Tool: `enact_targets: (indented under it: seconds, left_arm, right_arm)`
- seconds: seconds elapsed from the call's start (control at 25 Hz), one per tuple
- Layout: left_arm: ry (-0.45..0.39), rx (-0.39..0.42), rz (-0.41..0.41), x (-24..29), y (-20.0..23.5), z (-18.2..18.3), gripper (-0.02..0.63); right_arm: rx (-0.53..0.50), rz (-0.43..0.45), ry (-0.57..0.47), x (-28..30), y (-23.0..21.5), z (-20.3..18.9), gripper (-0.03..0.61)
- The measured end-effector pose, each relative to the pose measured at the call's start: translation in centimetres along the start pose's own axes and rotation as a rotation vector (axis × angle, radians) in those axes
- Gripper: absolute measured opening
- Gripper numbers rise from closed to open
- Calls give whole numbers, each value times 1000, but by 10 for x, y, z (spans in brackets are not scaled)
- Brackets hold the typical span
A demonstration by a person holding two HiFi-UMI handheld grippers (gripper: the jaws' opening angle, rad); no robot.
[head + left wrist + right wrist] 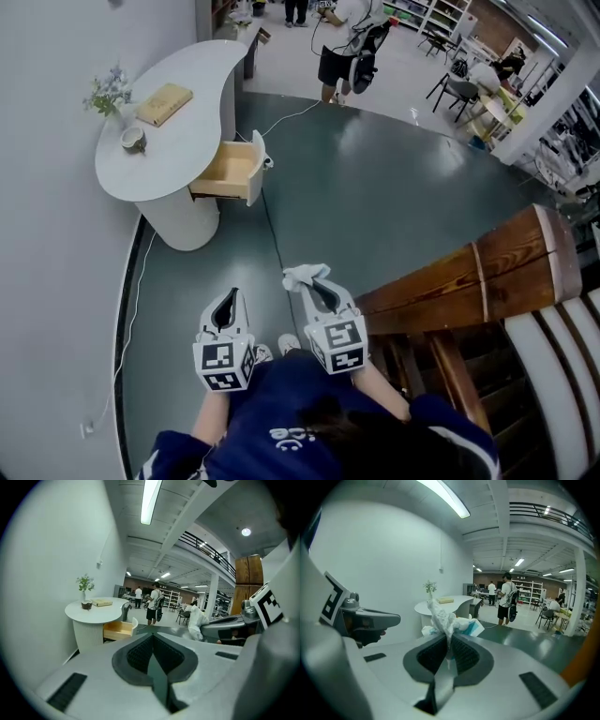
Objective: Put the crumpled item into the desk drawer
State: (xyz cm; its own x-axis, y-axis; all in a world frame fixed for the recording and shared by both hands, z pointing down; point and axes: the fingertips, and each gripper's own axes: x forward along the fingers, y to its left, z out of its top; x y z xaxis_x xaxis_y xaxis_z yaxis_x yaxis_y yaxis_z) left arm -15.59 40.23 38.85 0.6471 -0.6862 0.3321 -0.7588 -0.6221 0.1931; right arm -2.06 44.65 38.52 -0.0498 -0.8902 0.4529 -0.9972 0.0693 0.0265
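A crumpled white item with a blue patch (306,275) sticks out of my right gripper (319,283), whose jaws are shut on it. In the right gripper view the crumpled item (444,619) rises from between the pads of the right gripper (450,638). My left gripper (231,296) hangs beside it, shut and holding nothing; the left gripper (153,637) shows its pads meeting. Ahead to the left stands a white curved desk (178,131) with its wooden drawer (228,172) pulled open. The desk (96,616) and drawer (118,629) also show in the left gripper view.
On the desk lie a book (163,103), a small cup (133,140) and a plant (110,93). A wooden bench (487,281) stands close on the right. A white cable (134,281) runs along the floor by the wall. A person (345,47) stands far off.
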Motion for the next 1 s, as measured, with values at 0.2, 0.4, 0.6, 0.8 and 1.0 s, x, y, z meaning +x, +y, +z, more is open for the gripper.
enact_targets:
  seconds: [0.2, 0.4, 0.6, 0.8, 1.0]
  left_arm:
    - [7, -4, 14, 4, 16, -3, 3]
    - [6, -13, 31, 9, 22, 2, 3]
    - [9, -6, 48, 34, 36, 6, 3]
    - [16, -3, 57, 72, 42, 23, 3]
    - [24, -8, 61, 112, 45, 39, 3]
  right_arm:
    - [-11, -8, -12, 12, 4, 5, 42]
    - [-22, 8, -10, 25, 4, 7, 42]
    - [-22, 39, -10, 58, -3, 14, 42]
    - [-16, 61, -12, 93, -27, 32, 43]
    - [-9, 63, -18, 133, -57, 51, 43]
